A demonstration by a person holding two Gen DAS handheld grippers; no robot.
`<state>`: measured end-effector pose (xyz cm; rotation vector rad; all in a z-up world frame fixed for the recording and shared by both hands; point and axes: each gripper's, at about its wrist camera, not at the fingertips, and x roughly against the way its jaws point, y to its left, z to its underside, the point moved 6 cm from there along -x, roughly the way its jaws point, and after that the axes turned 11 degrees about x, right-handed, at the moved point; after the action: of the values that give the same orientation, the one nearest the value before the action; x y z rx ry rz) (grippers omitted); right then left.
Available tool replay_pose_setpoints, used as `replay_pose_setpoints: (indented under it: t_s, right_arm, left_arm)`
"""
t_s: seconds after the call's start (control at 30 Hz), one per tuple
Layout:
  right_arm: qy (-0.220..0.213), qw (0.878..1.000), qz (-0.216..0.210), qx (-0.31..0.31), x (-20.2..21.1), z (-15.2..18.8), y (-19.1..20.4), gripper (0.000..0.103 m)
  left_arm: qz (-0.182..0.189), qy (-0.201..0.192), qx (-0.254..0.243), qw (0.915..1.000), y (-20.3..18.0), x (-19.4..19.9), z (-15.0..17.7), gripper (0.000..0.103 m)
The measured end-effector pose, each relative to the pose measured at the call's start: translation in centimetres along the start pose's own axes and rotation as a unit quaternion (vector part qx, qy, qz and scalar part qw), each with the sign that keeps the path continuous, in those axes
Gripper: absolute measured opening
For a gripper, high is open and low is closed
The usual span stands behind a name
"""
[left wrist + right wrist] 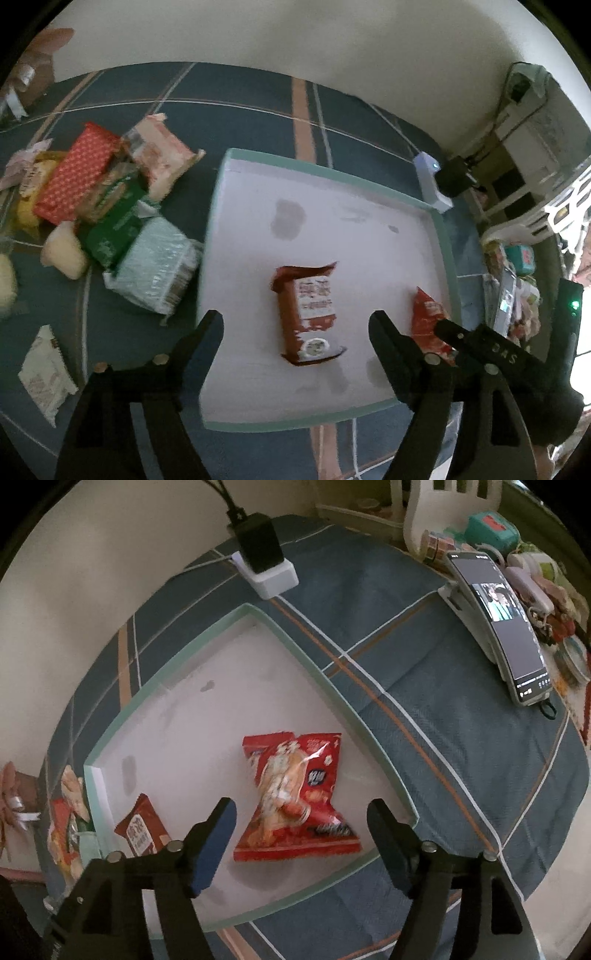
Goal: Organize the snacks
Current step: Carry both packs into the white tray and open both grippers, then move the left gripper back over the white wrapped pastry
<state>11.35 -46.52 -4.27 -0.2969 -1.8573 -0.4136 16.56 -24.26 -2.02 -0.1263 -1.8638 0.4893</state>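
- Left wrist view: my left claw (295,325) is spread wide, nothing in it, hovering over the near part of the tray (236,206).
- Brown packet (308,314) lies flat on the tray floor, in line with the gap between my fingers, touching neither.
- Red chip bag (428,317) sits at the tray's right side, partly hidden behind my right claw (448,328), which comes in from the right.
- Snack pile (107,206) waits on the tabletop (258,99) left of the tray; a white packet (44,373) lies apart, near left.
- Step, as I judge it: two snacks are in the tray, most are outside; next is a swing left over the tray's left rim to fetch one from the pile.
- Right wrist view: my right claw (301,823) is also spread and empty, straddling the near end of the red chip bag (295,794) without pinching it.
- Brown packet (142,830) is at the near left of the tray (110,738), just beside the left rim.
- Far half of the tray floor is bare, plenty of room for placing.
- Watch the raised rim when I lift out; the phone on a stand (506,627) and the charger block (266,561) sit well apart on the right and far side.
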Motion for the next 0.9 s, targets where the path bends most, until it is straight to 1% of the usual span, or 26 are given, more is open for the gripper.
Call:
replay_pose_setpoints:
  t_s: [0.03, 0.1, 0.13, 0.17, 0.27, 0.33, 0.43, 0.5, 0.73, 0.8, 0.87, 0.9]
  right_arm:
    - [0.002, 1.000, 0.004, 0.005, 0.0, 0.1, 0.1, 0.079]
    - [0.007, 1.000, 0.015, 0.015, -0.1, 0.2, 0.4, 0.086]
    - [0.008, 1.000, 0.018, 0.020, 0.0, 0.3, 0.6, 0.091]
    - [0.007, 0.999, 0.022, 0.026, 0.0, 0.3, 0.8, 0.094]
    - [0.005, 0.999, 0.029, 0.043, 0.1, 0.5, 1.5, 0.097]
    - [0.004, 0.998, 0.037, 0.055, 0.2, 0.6, 2.0, 0.098]
    - [0.001, 0.996, 0.045, 0.072, 0.4, 0.7, 3.0, 0.098]
    - [-0.005, 0.995, 0.048, 0.084, 0.8, 0.8, 3.8, 0.098]
    - [-0.016, 0.993, 0.041, 0.112, 1.7, 1.3, 6.1, 0.098]
    - [-0.018, 0.992, 0.042, 0.118, 1.7, 1.4, 6.5, 0.098]
    - [-0.020, 0.992, 0.037, 0.122, 1.5, 1.4, 6.8, 0.103]
    - [-0.020, 0.992, 0.034, 0.122, 1.5, 1.5, 6.9, 0.103]
  left_arm:
    - [-0.009, -0.002, 0.003, 0.9999, 0.4, 0.1, -0.1, 0.083]
    - [-0.034, -0.008, 0.010, 0.9993, 1.2, 0.2, -0.4, 0.085]
    - [-0.045, -0.012, 0.014, 0.9988, 1.7, 0.3, -0.6, 0.092]
    - [-0.058, -0.017, 0.021, 0.9980, 2.3, 0.4, -0.8, 0.094]
    - [-0.087, -0.022, 0.036, 0.9953, 3.9, 0.7, -1.2, 0.094]
    - [-0.114, -0.026, 0.045, 0.9921, 5.2, 0.9, -1.4, 0.094]
    - [-0.156, -0.035, 0.056, 0.9855, 7.2, 1.1, -1.8, 0.094]
    - [-0.174, -0.040, 0.064, 0.9818, 8.3, 1.4, -2.0, 0.094]
    - [-0.201, -0.053, 0.081, 0.9748, 10.7, 2.5, -2.4, 0.094]
    - [-0.209, -0.051, 0.076, 0.9736, 10.8, 2.3, -2.7, 0.102]
    - [-0.211, -0.048, 0.070, 0.9739, 10.9, 2.1, -2.7, 0.103]
    - [-0.209, -0.046, 0.070, 0.9744, 11.0, 2.0, -2.8, 0.103]
